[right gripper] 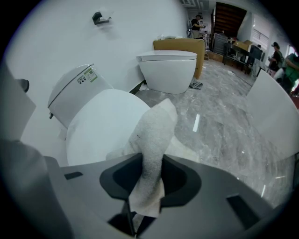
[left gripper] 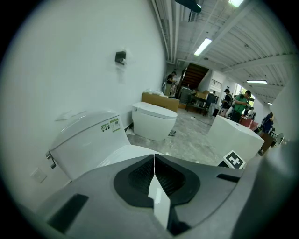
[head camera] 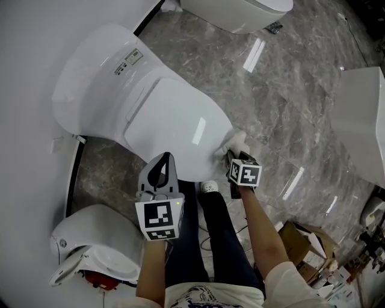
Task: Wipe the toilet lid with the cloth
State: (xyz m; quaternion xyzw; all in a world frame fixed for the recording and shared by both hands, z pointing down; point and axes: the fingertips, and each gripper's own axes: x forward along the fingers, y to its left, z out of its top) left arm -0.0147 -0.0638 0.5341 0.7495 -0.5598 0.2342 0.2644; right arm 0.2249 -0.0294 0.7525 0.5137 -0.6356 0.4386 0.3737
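A white toilet with its lid (head camera: 174, 123) closed stands against the white wall, its tank (head camera: 99, 66) at the upper left. A white cloth (head camera: 233, 144) rests on the lid's front right rim, with my right gripper (head camera: 231, 157) shut on it. In the right gripper view the cloth (right gripper: 152, 140) sticks up from between the jaws, over the lid (right gripper: 105, 123). My left gripper (head camera: 162, 174) hovers by the lid's front edge, shut and holding nothing. Its jaws meet in the left gripper view (left gripper: 154, 175), with the tank (left gripper: 88, 137) beyond.
Grey marble floor (head camera: 277, 90) spreads to the right. Another toilet (head camera: 237, 12) stands at the top, a white fixture (head camera: 364, 123) at the right edge, and a toilet (head camera: 90, 249) at the lower left. Cardboard boxes (head camera: 307, 246) lie lower right. The person's legs (head camera: 219, 240) stand before the lid.
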